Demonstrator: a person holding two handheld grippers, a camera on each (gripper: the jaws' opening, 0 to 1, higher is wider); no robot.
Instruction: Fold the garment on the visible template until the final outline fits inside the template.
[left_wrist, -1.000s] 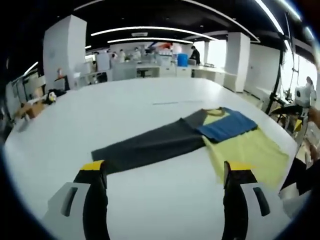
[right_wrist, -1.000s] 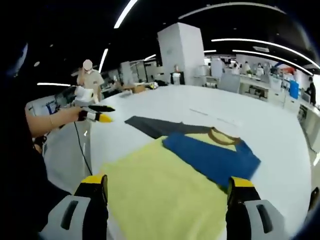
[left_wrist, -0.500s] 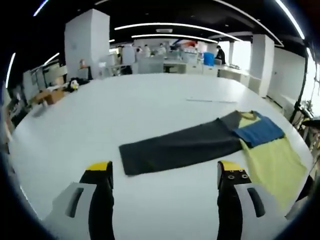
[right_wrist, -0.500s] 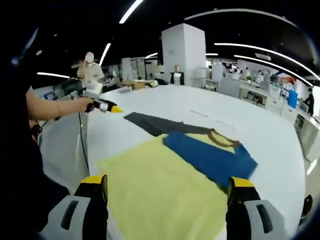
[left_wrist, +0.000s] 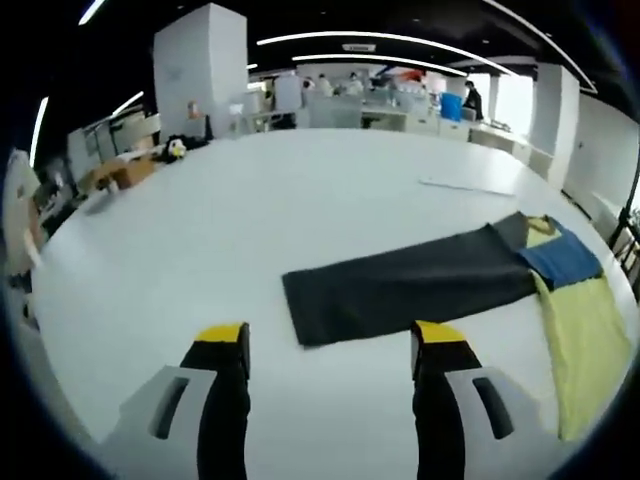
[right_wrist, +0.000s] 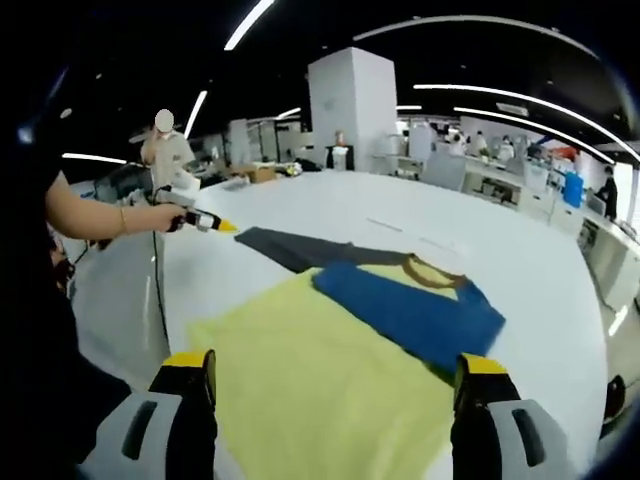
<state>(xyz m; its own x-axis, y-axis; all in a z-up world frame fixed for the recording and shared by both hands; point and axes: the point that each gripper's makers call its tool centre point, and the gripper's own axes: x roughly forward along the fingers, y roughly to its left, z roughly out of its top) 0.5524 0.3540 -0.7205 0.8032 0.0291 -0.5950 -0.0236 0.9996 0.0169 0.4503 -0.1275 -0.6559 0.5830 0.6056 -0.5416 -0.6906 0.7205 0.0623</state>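
A shirt lies flat on the white table (left_wrist: 250, 220). It has a yellow body (right_wrist: 320, 380), a blue sleeve (right_wrist: 410, 315) folded across it and a brown collar (right_wrist: 435, 270). Its dark grey sleeve (left_wrist: 400, 290) stretches out long toward the left gripper. My left gripper (left_wrist: 330, 345) hovers open just short of that sleeve's end, holding nothing. The blue sleeve (left_wrist: 565, 258) and yellow body (left_wrist: 590, 340) lie at the right. My right gripper (right_wrist: 335, 375) stands open low over the yellow body. A hand holds the left gripper (right_wrist: 225, 227) at the tip of the grey sleeve (right_wrist: 290, 248).
A thin pale strip (left_wrist: 470, 185) lies on the table beyond the shirt. A cable (right_wrist: 158, 300) hangs from the left gripper over the table's near edge. A person (right_wrist: 165, 150) stands behind it. Desks and pillars fill the far room.
The left gripper has travelled along the grey sleeve to its far end, and its jaws stand a little narrower. The right gripper has stayed over the yellow body.
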